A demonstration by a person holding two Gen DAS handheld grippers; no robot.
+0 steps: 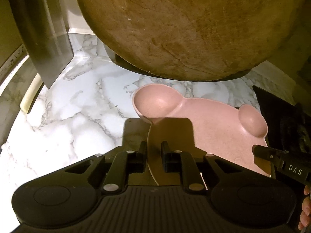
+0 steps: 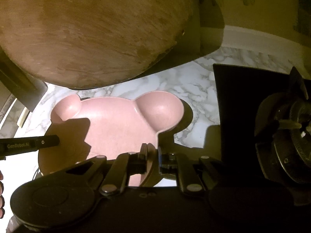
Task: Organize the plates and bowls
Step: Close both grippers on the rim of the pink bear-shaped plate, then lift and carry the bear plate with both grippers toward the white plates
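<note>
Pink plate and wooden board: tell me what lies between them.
Only bare marble counter separates the pink plate from the wooden board. Both wrist views show this strip; nothing rests on it.

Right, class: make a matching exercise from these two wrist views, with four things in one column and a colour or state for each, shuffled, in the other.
Things:
1. pink plate
2. round wooden board
3. countertop
4. left gripper

States:
A. white marble with grey veins
B. brown, leaning upright
C. bear-shaped, with two round ears
D. shut on the plate's rim

Pairs: 1-C, 2-B, 3-A, 4-D
</note>
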